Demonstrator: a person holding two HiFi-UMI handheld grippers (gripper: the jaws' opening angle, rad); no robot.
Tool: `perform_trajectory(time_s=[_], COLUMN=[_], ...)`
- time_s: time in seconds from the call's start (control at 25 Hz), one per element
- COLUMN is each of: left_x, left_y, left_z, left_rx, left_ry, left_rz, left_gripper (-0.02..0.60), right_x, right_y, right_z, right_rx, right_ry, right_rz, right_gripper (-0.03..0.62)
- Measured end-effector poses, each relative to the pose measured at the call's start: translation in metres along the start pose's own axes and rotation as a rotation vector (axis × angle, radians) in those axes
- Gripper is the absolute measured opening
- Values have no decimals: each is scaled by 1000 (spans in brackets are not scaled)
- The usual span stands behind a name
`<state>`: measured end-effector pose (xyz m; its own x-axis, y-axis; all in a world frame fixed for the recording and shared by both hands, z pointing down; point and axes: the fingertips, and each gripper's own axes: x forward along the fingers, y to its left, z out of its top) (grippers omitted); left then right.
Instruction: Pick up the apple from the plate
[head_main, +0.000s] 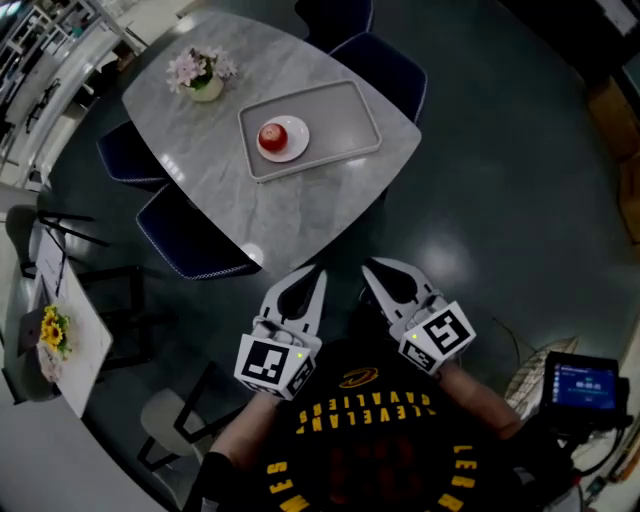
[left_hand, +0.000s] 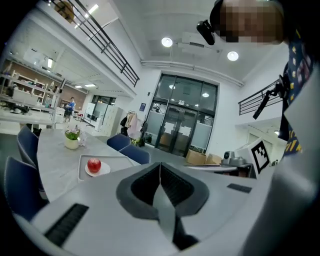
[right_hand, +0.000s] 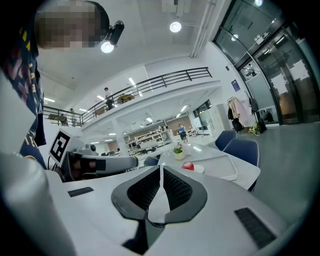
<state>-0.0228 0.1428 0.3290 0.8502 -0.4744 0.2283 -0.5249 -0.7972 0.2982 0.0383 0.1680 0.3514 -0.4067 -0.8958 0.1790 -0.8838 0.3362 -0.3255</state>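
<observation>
Apple (head_main: 272, 135) sits on its plate (head_main: 298, 140) in the tray (head_main: 350, 110) on the table (head_main: 290, 215), far from me. Nothing is done yet. My left gripper (head_main: 318, 272) and right gripper (head_main: 370, 266) are both pinched closed and hold nothing. I must step close, open one, and grab it.

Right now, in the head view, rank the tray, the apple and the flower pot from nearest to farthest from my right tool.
1. Tray, ahead of the right tool, its right end closest.
2. Apple, on the plate at the tray's left end.
3. Flower pot, beyond the tray, far left.
</observation>
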Motion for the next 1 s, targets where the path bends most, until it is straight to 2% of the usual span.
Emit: perform_trajectory(time_s=[0.2,0.32,0.48,0.76,1.0], left_x=[35,46,55,63,83], left_y=[2,13,33,95,153], left_z=[3,7,7,4,2], left_rx=[-18,-50,-52,-65,-90], left_ry=[-17,-33,-32,-14,-2], left_rz=[79,138,218,339,375], left_gripper=[8,8,8,8,8], right_x=[5,9,22,65,107], right_y=[-45,-63,-82,-107,-134], right_z=[12,16,16,9,10], right_rx=[19,28,34,56,52], right_ry=[28,47,79,125,157], right_rz=[48,73,100,135,119], right_gripper=[11,11,11,11,11])
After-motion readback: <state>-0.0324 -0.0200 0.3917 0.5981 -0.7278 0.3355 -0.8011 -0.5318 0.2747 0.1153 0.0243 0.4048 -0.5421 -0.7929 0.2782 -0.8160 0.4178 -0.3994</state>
